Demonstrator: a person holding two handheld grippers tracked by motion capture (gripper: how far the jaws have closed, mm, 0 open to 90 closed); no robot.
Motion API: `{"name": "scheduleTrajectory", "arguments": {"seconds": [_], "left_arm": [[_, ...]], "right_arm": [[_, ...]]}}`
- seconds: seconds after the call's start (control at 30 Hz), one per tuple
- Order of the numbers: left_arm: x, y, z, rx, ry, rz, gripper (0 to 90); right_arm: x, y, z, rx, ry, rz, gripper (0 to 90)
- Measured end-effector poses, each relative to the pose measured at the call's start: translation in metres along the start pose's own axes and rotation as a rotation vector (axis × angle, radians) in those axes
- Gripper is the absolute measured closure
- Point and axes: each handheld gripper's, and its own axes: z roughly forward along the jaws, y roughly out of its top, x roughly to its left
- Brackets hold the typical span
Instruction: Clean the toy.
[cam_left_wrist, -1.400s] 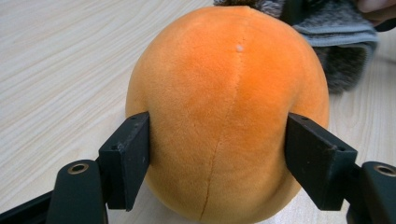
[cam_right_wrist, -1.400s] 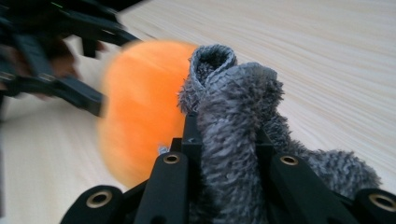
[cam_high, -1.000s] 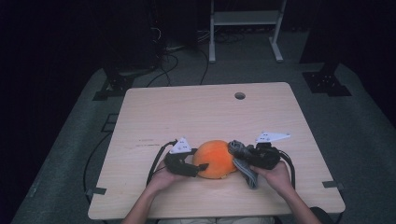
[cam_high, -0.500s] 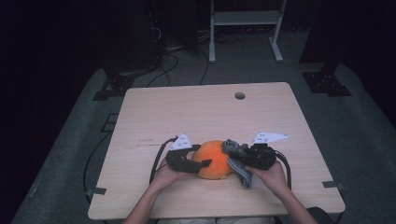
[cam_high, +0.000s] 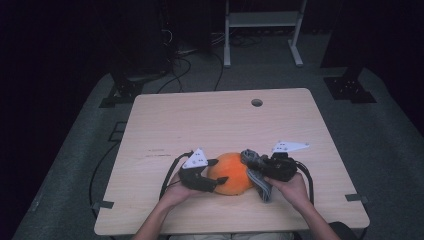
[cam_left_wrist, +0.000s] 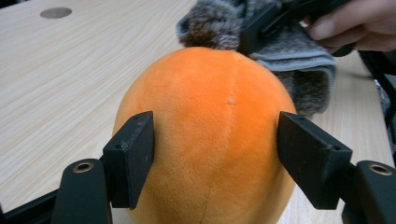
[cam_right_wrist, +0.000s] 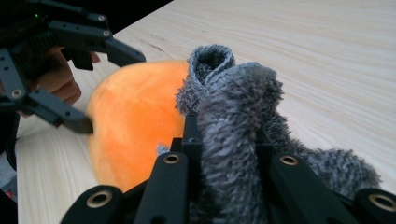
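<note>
A dark room surrounds our pale wooden table (cam_high: 220, 120), bare apart from the work near our edge. Our left gripper (cam_left_wrist: 217, 156) has just been closing its jaws around the orange plush ball (cam_left_wrist: 205, 140); in the left gripper view the pads sit against its flanks, one on each side, without denting the pile much. Our right gripper (cam_right_wrist: 224, 140) is clamped tight on a grey fuzzy sock (cam_right_wrist: 233, 116), whose folded cuff stands up between the jaws and leans against the ball. From above, the ball (cam_high: 231, 172) lies between the two grippers, touching the sock (cam_high: 257, 175).

We judge the ball light, soft and springy: it will squash under a hard squeeze and may roll, so we take it across its widest part, on the seam line. The sock looks limp and stretchy, best held by its thick cuff, where the knit will not slip.
</note>
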Motion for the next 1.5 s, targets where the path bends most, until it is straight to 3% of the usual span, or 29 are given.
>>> {"name": "scheduleTrajectory", "arguments": {"seconds": [0.07, 0.13, 0.23, 0.33, 0.37, 0.4, 0.47, 0.53, 0.57, 0.63, 0.7, 0.8, 0.87, 0.9, 0.97, 1.03, 1.1, 1.17, 1.2, 1.3, 1.33, 1.37, 1.43, 1.5], "left_arm": [[-0.003, -0.001, 0.003, 0.014, 0.017, 0.023, 32.1], [-0.006, -0.002, 0.002, 0.015, 0.017, 0.039, 33.0], [-0.005, -0.001, 0.000, 0.012, 0.005, 0.040, 32.9], [0.000, 0.001, -0.004, 0.003, -0.013, 0.011, 29.6], [0.003, 0.001, -0.004, 0.000, 0.008, -0.015, 24.9], [0.006, 0.002, -0.002, 0.017, 0.033, -0.047, 19.8], [0.011, -0.001, 0.002, 0.033, 0.003, -0.097, 16.6], [0.005, -0.002, 0.004, 0.024, 0.017, -0.042, 25.6], [0.000, 0.000, 0.005, 0.034, 0.027, -0.012, 27.5], [-0.003, 0.001, 0.004, 0.039, 0.032, 0.008, 29.4], [-0.002, 0.001, 0.003, 0.030, 0.017, 0.012, 29.5], [0.005, 0.002, 0.002, 0.011, 0.010, -0.058, 20.1], [0.010, 0.000, 0.007, 0.043, -0.004, -0.119, 15.4], [0.008, 0.000, 0.008, 0.034, 0.010, -0.111, 17.6], [0.001, 0.004, 0.006, 0.026, 0.059, -0.036, 28.7], [-0.008, 0.010, 0.002, 0.003, 0.112, 0.049, 34.1], [-0.011, 0.011, 0.000, -0.003, 0.105, 0.064, 34.9], [-0.009, 0.010, 0.001, -0.004, 0.075, 0.050, 30.8], [-0.006, 0.009, 0.001, -0.010, 0.063, 0.021, 26.0], [0.009, 0.005, 0.003, 0.020, 0.021, -0.116, 10.9], [0.014, 0.002, 0.005, 0.035, -0.008, -0.164, 9.5], [0.016, -0.001, 0.007, 0.042, -0.007, -0.191, 11.2], [0.011, -0.001, 0.006, 0.022, 0.021, -0.141, 22.1], [-0.002, 0.006, 0.005, 0.009, 0.076, -0.038, 29.5]], "right_arm": [[0.004, 0.002, -0.002, -0.015, 0.001, -0.009, 74.8], [0.012, 0.006, -0.003, -0.052, 0.041, -0.040, 74.8], [0.015, 0.007, 0.002, -0.044, 0.029, -0.051, 74.8], [0.003, 0.005, 0.000, -0.015, -0.011, -0.015, 74.9], [0.002, 0.003, -0.002, -0.006, -0.021, -0.013, 74.9], [0.003, 0.002, -0.003, -0.011, -0.015, -0.011, 74.9], [0.008, 0.005, -0.003, -0.042, 0.009, -0.027, 74.9], [0.016, 0.010, -0.003, -0.077, 0.046, -0.052, 74.9], [0.020, 0.013, -0.001, -0.076, 0.042, -0.075, 74.9], [0.021, 0.013, 0.004, -0.063, 0.027, -0.088, 75.0], [0.015, 0.010, 0.003, -0.047, 0.010, -0.060, 75.0], [0.008, 0.006, -0.002, -0.035, -0.017, -0.037, 75.1], [0.012, 0.006, -0.004, -0.051, 0.000, -0.050, 75.0], [0.017, 0.009, -0.004, -0.066, 0.022, -0.064, 75.0], [0.028, 0.014, -0.002, -0.083, 0.048, -0.114, 75.0], [0.034, 0.017, 0.001, -0.078, 0.031, -0.146, 75.0], [0.028, 0.016, 0.003, -0.065, 0.008, -0.131, 75.1], [0.021, 0.012, 0.001, -0.057, 0.006, -0.102, 75.1], [0.020, 0.010, 0.001, -0.050, -0.002, -0.101, 75.2], [0.022, 0.007, 0.000, -0.038, -0.020, -0.122, 75.2], [0.023, 0.008, 0.000, -0.038, -0.024, -0.124, 75.2], [0.023, 0.009, 0.000, -0.040, -0.021, -0.122, 75.2], [0.029, 0.012, 0.001, -0.058, -0.012, -0.138, 75.2], [0.039, 0.016, 0.000, -0.097, 0.034, -0.160, 75.2]]}}
